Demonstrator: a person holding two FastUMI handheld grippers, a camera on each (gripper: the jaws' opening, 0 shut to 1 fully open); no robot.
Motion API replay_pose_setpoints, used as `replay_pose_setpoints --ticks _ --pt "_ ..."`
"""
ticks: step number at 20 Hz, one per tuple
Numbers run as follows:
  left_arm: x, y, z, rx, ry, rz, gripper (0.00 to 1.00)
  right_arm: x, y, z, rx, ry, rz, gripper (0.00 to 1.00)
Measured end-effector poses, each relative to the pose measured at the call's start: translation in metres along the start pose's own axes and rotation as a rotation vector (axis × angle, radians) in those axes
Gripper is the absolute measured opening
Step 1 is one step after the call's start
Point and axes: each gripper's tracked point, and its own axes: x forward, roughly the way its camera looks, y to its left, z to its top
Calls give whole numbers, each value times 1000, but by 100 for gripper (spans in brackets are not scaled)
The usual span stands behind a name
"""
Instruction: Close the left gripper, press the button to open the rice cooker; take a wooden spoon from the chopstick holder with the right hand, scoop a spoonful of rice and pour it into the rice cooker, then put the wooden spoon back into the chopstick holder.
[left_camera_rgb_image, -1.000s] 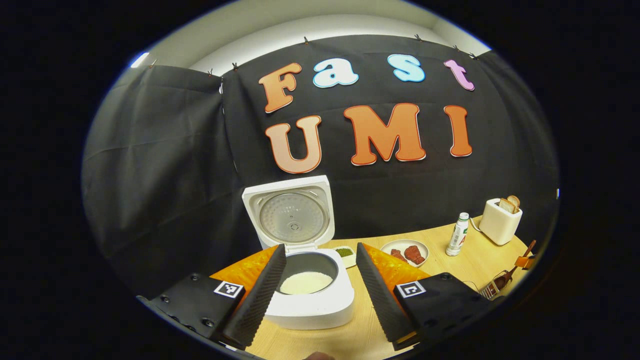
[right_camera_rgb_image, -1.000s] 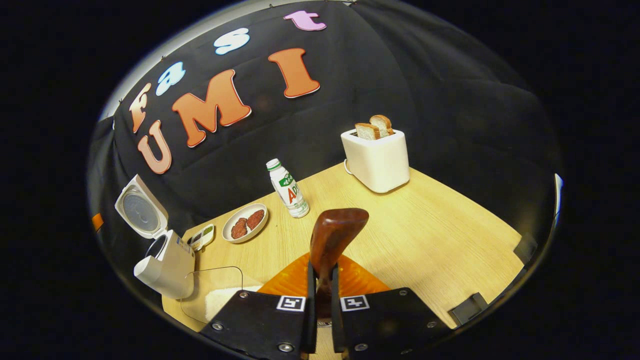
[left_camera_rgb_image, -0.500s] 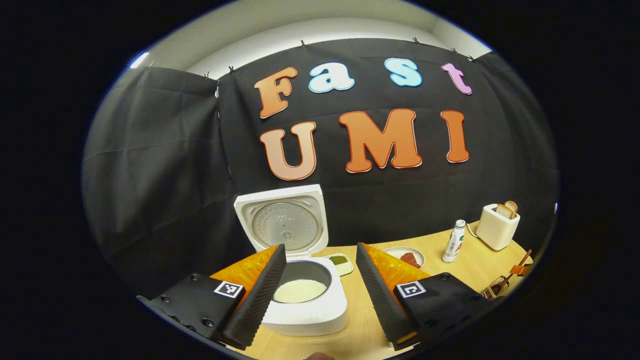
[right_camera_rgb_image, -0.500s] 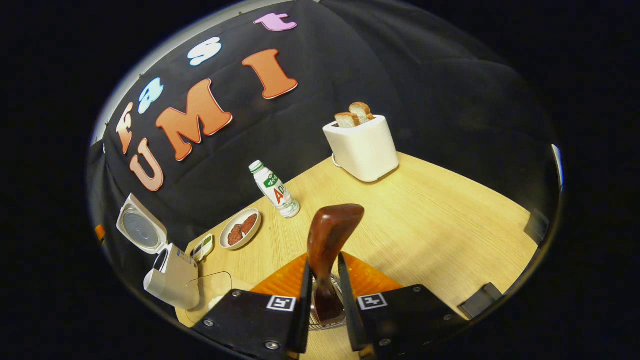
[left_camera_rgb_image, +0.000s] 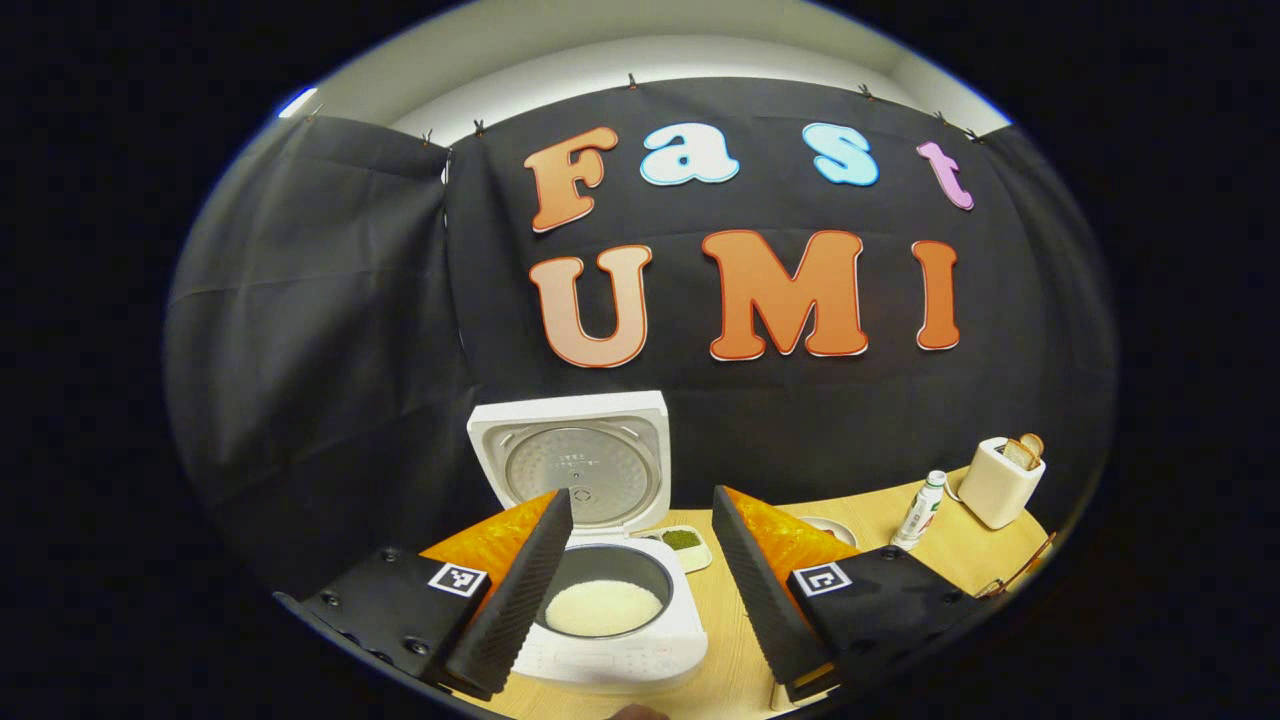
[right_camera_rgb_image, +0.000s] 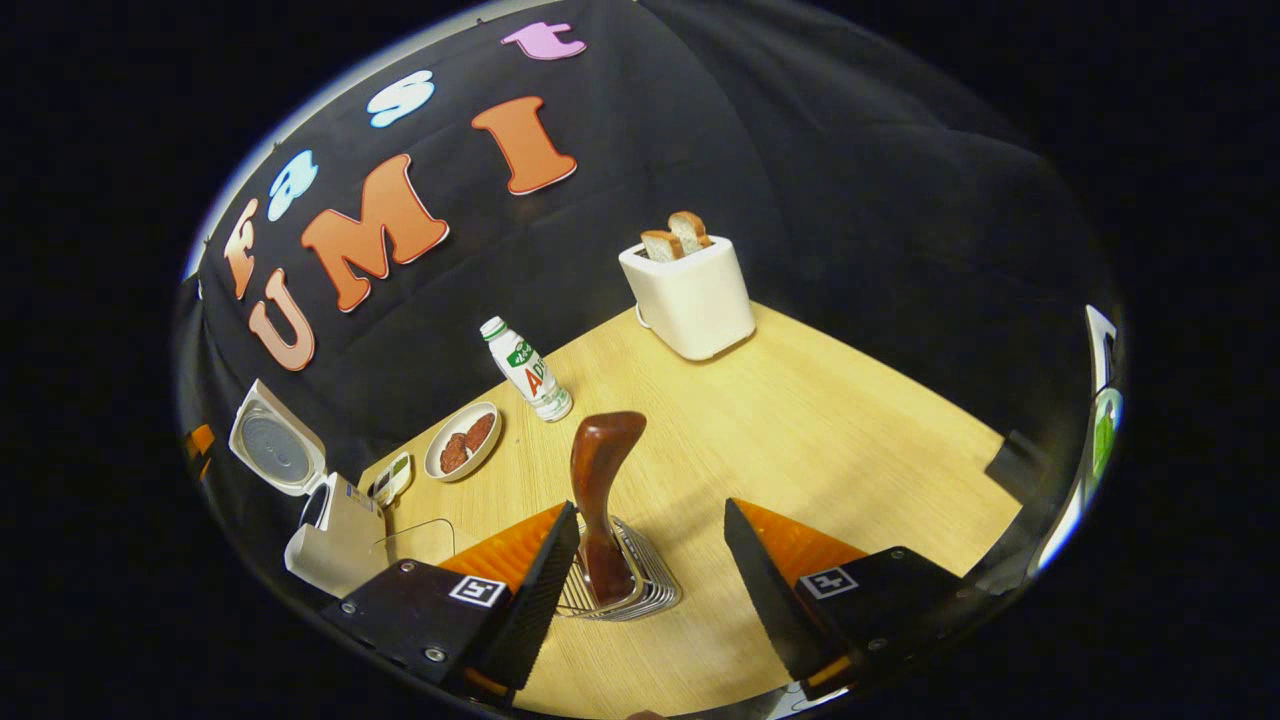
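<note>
- Left gripper (left_camera_rgb_image: 640, 560): jaws spread wide, nothing between them, held above the table edge in front of the rice cooker (left_camera_rgb_image: 600, 610).
- Rice cooker in left gripper view: lid (left_camera_rgb_image: 575, 460) swung up and standing upright at the back, inner pot exposed, white rice (left_camera_rgb_image: 603, 607) lying in the bottom of the pot.
- Small tray with green stuff (left_camera_rgb_image: 683, 541) just right of the cooker; a plate (left_camera_rgb_image: 830, 527) partly hidden behind the left gripper's right finger.
- Bottle (left_camera_rgb_image: 920, 510) and white toaster (left_camera_rgb_image: 1005, 468) with bread slices far right on the wooden table (left_camera_rgb_image: 740, 670).
- Right gripper (right_camera_rgb_image: 650, 570): jaws wide apart, gripping nothing, fingers on either side of the chopstick holder (right_camera_rgb_image: 625, 590) and not touching it.
- Wooden spoon (right_camera_rgb_image: 598, 490) stands in the chopstick holder, bowl end down in the wire basket, handle end up and leaning slightly; it sits nearer the gripper's left finger, no contact that I can see.
- Right gripper view, left edge: rice cooker (right_camera_rgb_image: 335, 535) with lid up, beside it a clear container (right_camera_rgb_image: 420, 545), contents cannot tell.
- Plate with two reddish-brown pieces (right_camera_rgb_image: 463, 453), bottle (right_camera_rgb_image: 525, 368) and toaster (right_camera_rgb_image: 688, 290) farther back on the table (right_camera_rgb_image: 850, 440), well apart from the holder.
</note>
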Motion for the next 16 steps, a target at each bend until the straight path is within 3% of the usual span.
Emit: replay_pose_setpoints --ticks 6,16 --pt "72 38 36 -94 16 10 95 -47 0 65 -93 -147 -36 95" --pt "194 74 65 -98 -14 26 95 -96 -42 58 -114 -189 -208 95"
